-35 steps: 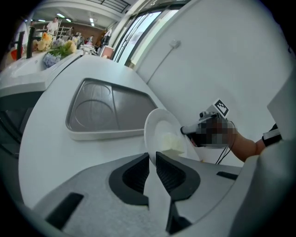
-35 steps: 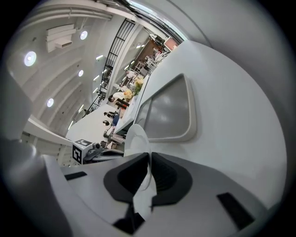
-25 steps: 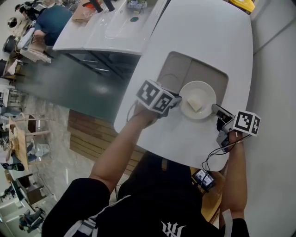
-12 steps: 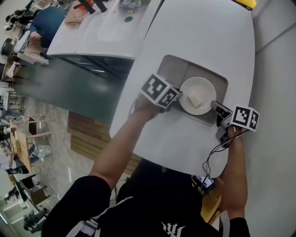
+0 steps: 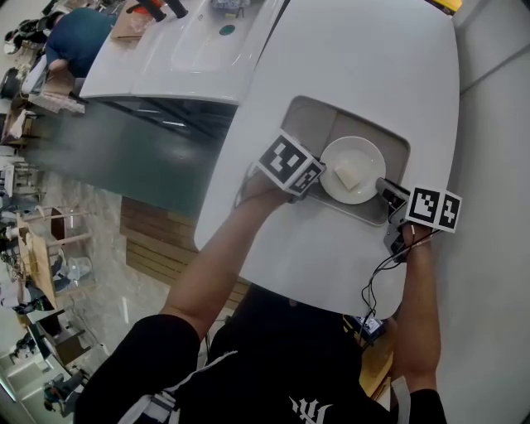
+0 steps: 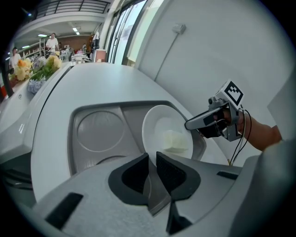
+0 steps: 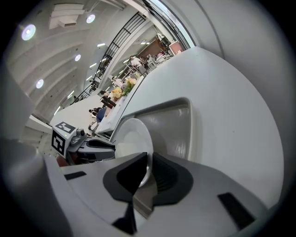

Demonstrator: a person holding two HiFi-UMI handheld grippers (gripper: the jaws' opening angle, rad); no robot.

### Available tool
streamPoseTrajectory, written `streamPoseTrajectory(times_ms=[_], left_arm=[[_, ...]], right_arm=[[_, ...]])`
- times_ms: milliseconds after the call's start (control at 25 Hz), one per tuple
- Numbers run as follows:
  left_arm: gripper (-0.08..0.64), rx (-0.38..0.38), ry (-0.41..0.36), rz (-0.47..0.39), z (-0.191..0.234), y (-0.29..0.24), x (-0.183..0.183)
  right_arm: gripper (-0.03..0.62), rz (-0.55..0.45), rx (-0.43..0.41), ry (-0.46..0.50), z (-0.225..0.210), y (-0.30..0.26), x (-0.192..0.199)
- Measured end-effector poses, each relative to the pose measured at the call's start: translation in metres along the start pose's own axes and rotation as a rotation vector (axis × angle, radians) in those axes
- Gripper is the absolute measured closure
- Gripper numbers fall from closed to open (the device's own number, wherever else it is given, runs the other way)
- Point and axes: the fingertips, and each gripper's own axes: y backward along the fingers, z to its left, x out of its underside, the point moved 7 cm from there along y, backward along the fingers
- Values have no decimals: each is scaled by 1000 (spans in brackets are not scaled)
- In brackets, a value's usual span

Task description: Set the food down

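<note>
A white plate (image 5: 352,170) carries a pale block of food (image 5: 348,175) over the right half of a grey tray (image 5: 310,124) on the white table. My left gripper (image 5: 319,175) is shut on the plate's left rim and my right gripper (image 5: 383,187) on its right rim. In the left gripper view the plate (image 6: 162,127) and food (image 6: 175,141) sit just past my left gripper (image 6: 152,169), with the right gripper (image 6: 190,124) on the far rim. The right gripper view shows the rim of the plate (image 7: 132,134) between the pads of my right gripper (image 7: 149,173). Whether the plate touches the tray is hidden.
The tray's left half (image 6: 99,132) has a round recess with nothing in it. The table's left edge (image 5: 232,166) drops to the floor, with a second white table (image 5: 190,50) beyond. A wall (image 5: 497,207) runs along the right, and a yellow object (image 5: 440,5) lies at the table's far end.
The plate and both grippers have shifted slightly farther over the tray. Both grips have stayed as they were.
</note>
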Motion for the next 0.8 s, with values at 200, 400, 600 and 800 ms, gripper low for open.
streamPoseTrajectory(times_ms=[200, 400, 600, 800], left_arm=[[508, -65, -60, 34, 0, -6, -1], [506, -141, -136, 74, -3, -10, -5], [506, -201, -207, 59, -10, -13, -2], [506, -247, -242, -96, -13, -4, 6]], right_arm=[[556, 23, 85, 112, 4, -6, -4], [528, 65, 223, 292, 11, -14, -6], [517, 62, 300, 407, 14, -17, -2], [522, -79, 239, 386, 10, -5, -1]])
